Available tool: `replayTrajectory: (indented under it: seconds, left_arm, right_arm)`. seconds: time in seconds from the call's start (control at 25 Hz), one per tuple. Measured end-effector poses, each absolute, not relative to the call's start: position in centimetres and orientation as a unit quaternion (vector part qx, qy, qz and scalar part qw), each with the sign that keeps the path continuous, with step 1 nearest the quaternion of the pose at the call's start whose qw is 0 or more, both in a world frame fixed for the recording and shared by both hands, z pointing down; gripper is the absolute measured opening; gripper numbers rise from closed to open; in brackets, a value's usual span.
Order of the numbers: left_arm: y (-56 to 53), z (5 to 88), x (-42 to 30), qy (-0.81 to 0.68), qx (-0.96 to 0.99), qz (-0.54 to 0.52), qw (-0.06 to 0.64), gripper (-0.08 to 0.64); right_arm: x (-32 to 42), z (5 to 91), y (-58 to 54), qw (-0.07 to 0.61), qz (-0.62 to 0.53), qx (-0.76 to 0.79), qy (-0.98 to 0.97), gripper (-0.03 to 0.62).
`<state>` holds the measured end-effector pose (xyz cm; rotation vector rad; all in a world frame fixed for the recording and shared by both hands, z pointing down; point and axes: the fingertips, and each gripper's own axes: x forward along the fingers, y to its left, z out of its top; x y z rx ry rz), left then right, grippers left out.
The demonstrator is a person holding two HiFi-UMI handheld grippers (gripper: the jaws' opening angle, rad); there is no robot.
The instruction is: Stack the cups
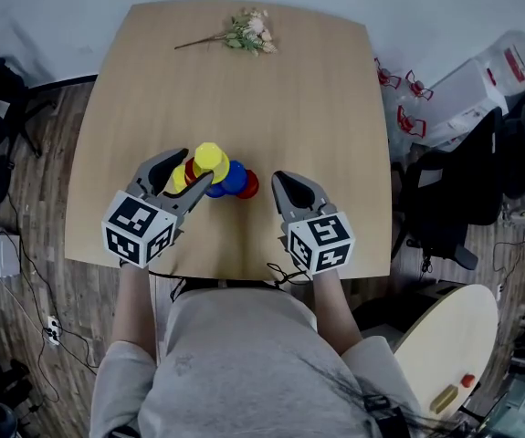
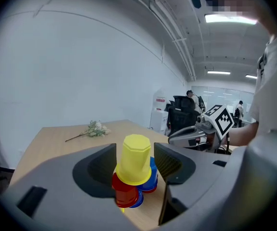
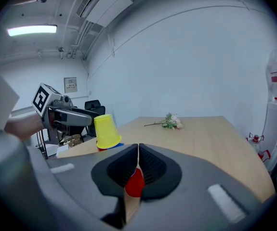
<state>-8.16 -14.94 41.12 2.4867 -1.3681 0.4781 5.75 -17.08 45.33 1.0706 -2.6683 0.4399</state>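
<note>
Only the left gripper view shows the left gripper point(image 2: 134, 150) spread wide, clear of the yellow cup point(image 2: 134, 160) capping red and blue cups point(image 1: 236, 182) near the table's point(image 1: 280, 99) near edge; the right gripper point(image 3: 138, 148) is closed, empty.

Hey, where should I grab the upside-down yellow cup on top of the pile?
Grip the yellow cup on its sloped side wall, midway up, with the left gripper, whose open jaws flank it. It stands inverted, widening downward, perched on a red cup and a blue cup, so probably squeeze gently.

Ceiling strip lights point(image 3: 32, 30) give bright, even light — soft shadows, fisheye-warped edges, dark corners.
</note>
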Motion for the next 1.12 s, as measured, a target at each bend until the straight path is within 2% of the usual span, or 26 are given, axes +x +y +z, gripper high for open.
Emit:
replayTrajectory:
  seconds: [0.12, 0.28, 0.36, 0.72, 1.12]
  left_arm:
    - [-14.2, 39.2, -9.8, -0.511, 0.843, 0.118, 0.119, 0.225]
    - [-13.2, 37.3, -12.9, -0.582, 0.804, 0.078, 0.087, 0.057]
    - [-12.6, 36.4, -14.0, -0.608, 0.788, 0.061, 0.071, 0.017]
    - [-10.4, 32.9, -15.5, -0.642, 0.766, 0.022, 0.005, 0.008]
    - [-7.2, 31.0, -16.4, -0.632, 0.774, 0.002, -0.025, 0.008]
  right_arm:
    - [5.5, 44.8, -17.3, 0.106, 0.142, 0.358, -0.917, 0.018]
    - [4.7, 44.1, -17.3, 0.105, 0.124, 0.348, -0.924, 0.017]
    - [4.4, 43.6, -17.2, 0.103, 0.114, 0.346, -0.926, 0.017]
    - [4.5, 40.5, -15.8, 0.074, 0.087, 0.37, -0.922, 0.012]
    - [4.9, 35.0, -12.0, 0.004, 0.038, 0.417, -0.908, 0.012]
